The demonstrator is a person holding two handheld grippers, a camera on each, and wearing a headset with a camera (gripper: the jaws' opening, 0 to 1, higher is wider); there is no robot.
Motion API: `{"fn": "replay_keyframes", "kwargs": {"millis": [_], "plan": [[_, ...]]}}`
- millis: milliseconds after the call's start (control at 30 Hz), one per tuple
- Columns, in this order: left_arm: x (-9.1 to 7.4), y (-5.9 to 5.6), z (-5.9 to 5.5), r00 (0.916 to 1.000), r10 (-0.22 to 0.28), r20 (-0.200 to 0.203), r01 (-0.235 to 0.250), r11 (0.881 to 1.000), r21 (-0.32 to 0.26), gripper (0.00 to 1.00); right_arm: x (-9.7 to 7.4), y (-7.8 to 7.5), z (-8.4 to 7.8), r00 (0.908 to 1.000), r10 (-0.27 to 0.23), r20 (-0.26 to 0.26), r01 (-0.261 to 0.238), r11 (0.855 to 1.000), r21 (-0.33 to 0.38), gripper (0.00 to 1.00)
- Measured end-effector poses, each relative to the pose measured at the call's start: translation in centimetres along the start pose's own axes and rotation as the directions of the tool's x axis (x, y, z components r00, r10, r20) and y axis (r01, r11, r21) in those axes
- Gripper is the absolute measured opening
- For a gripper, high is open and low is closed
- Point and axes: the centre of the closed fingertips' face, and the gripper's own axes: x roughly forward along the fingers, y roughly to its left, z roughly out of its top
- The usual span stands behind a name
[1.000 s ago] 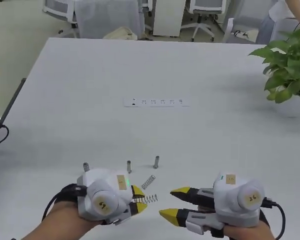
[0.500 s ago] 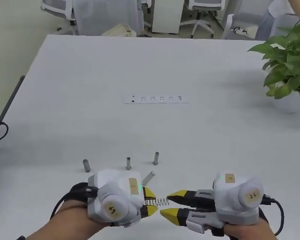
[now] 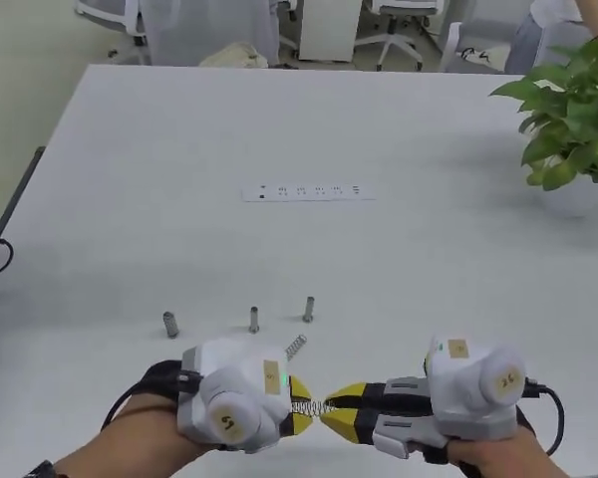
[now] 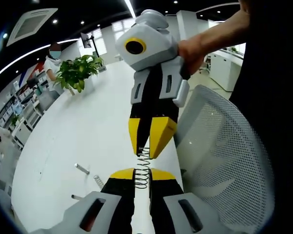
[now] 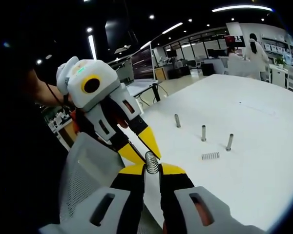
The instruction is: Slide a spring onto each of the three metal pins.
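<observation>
The left gripper and right gripper are each pinching an end of one spring above the bench's near edge, short of the three pins, so tugging apart is risking stretching or flicking it away.

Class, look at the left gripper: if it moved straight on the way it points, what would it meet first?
The right gripper, almost at once. Its yellow tips face the left gripper head-on, and the spring that both seem to hold spans the short gap between them.
</observation>
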Motion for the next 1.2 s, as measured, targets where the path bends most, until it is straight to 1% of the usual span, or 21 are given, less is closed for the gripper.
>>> {"fn": "replay_keyframes", "kwargs": {"millis": [167, 267, 333, 433, 500, 700, 833, 1000, 1067, 1200], "plan": [[0.2, 0.1, -0.1, 1.0000, 0.000, 0.010, 0.000, 1.000, -0.005, 0.03, 0.0, -0.1, -0.1, 0.9997, -0.017, -0.015, 0.017, 1.000, -0.014, 0.09], [0.5, 0.0, -0.3, 1.0000, -0.001, 0.008, 0.001, 1.000, -0.009, 0.03, 0.1, -0.1, -0.2, 0.9994, -0.026, -0.024, 0.025, 0.999, -0.021, 0.08], [0.6, -0.1, -0.5, 1.0000, -0.003, 0.002, 0.003, 1.000, -0.011, 0.04, 0.1, -0.1, -0.4, 0.9991, -0.027, -0.034, 0.026, 0.999, -0.026, 0.08], [0.7, -0.2, -1.2, 0.9998, -0.005, -0.020, 0.005, 1.000, -0.010, 0.05, 0.1, -0.1, -0.4, 0.9989, -0.032, -0.035, 0.031, 0.999, -0.027, 0.09], [0.6, -0.2, -1.4, 0.9999, -0.002, -0.015, 0.002, 1.000, -0.028, 0.05, 0.1, -0.1, -0.5, 0.9987, -0.033, -0.038, 0.033, 0.999, -0.024, 0.09], [0.6, -0.2, -1.7, 0.9997, 0.000, -0.023, -0.001, 1.000, -0.022, 0.03, 0.1, -0.1, -0.5, 0.9985, -0.036, -0.042, 0.035, 0.999, -0.030, 0.09], [0.6, -0.2, -1.6, 0.9998, 0.002, -0.020, -0.002, 1.000, -0.027, 0.03, 0.0, -0.1, -0.2, 0.9983, -0.038, -0.045, 0.036, 0.999, -0.040, 0.09], [1.0, 0.0, -1.3, 0.9999, 0.007, -0.010, -0.007, 0.999, -0.041, 0.02, 0.0, 0.1, 0.5, 0.9970, -0.040, -0.066, 0.035, 0.997, -0.073, 0.09], [1.1, 0.1, -1.1, 1.0000, 0.009, 0.002, -0.009, 0.998, -0.058, 0.02, 0.0, 0.1, 0.8, 0.9965, -0.044, -0.071, 0.038, 0.995, -0.090, 0.09], [1.3, 0.4, -0.8, 0.9995, 0.017, 0.025, -0.014, 0.996, -0.090, 0.02, 0.0, -0.1, 1.1, 0.9941, -0.052, -0.095, 0.040, 0.992, -0.122, 0.09]]}}
